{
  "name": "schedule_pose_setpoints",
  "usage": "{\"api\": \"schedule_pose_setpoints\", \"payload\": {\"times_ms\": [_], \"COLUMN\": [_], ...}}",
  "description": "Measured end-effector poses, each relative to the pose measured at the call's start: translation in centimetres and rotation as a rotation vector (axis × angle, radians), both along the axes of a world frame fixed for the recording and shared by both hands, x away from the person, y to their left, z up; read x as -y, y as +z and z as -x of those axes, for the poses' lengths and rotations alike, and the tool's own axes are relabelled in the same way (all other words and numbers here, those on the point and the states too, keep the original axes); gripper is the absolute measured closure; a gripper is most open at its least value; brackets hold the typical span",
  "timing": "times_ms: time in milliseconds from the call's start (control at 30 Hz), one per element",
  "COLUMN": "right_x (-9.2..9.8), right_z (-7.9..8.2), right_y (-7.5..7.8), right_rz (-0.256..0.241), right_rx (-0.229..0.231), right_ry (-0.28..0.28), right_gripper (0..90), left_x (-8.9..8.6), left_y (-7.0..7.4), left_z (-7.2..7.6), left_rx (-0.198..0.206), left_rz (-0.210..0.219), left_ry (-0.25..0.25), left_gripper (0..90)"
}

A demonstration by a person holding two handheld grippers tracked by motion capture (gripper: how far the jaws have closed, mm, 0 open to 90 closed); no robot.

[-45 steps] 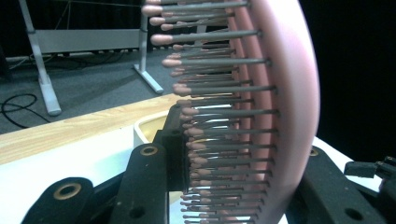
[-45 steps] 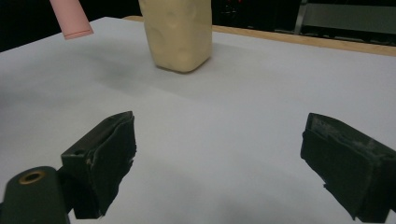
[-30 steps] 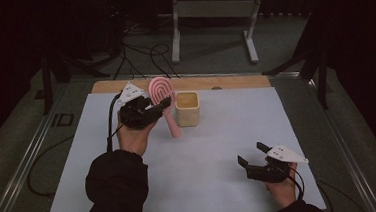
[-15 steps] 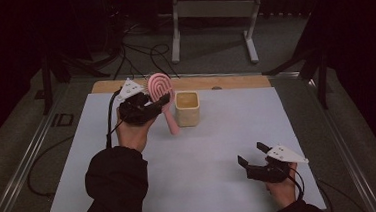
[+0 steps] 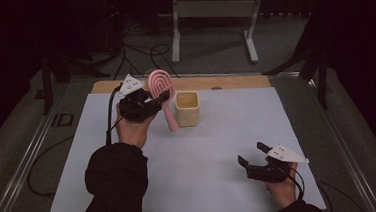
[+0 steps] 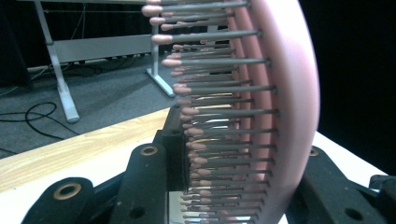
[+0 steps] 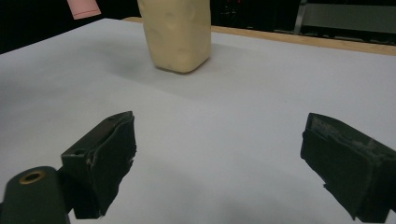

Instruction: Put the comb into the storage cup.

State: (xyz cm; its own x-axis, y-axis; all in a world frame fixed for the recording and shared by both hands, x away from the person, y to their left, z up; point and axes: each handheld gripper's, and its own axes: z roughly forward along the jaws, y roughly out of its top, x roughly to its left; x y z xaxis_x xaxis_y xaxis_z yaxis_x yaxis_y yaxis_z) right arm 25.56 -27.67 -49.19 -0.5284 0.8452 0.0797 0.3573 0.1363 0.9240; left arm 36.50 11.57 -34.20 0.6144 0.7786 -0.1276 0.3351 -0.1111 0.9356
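Container: we see one cream cup (image 5: 187, 108) standing upright on the white table (image 5: 219, 149), near its far edge; in the right gripper view it rises straight ahead of the jaws (image 7: 177, 35).
Contents: from above we see only the cup's pale inner wall and cannot tell whether anything lies in it.
Brush: we count one pink hairbrush (image 5: 162, 95), held upright just left of the cup, head up and handle pointing down toward the table; whether the handle touches the cup we cannot tell.
Left gripper: our left gripper (image 5: 156, 101) is clamped on the brush at its head, with the bristles (image 6: 219, 116) against one jaw and the pink back against the other.
Right gripper: our right gripper (image 5: 252, 155) sits near the table's front right corner, jaws spread wide with nothing between them, well apart from the cup.
Count: one cup, one brush, two grippers.
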Motion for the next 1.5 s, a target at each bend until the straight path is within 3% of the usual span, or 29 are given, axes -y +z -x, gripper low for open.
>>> {"api": "schedule_pose_setpoints", "payload": {"times_ms": [1500], "right_x": [0.1], "right_z": [0.0], "right_y": [0.0], "right_rz": [-0.006], "right_rx": [-0.002], "right_ry": [0.001], "right_gripper": [9.9], "left_x": [-0.1], "left_y": [1.7], "left_z": [-1.7], "left_rx": [0.022], "left_rz": [-0.019], "left_ry": [0.051], "left_gripper": [64.5]}}
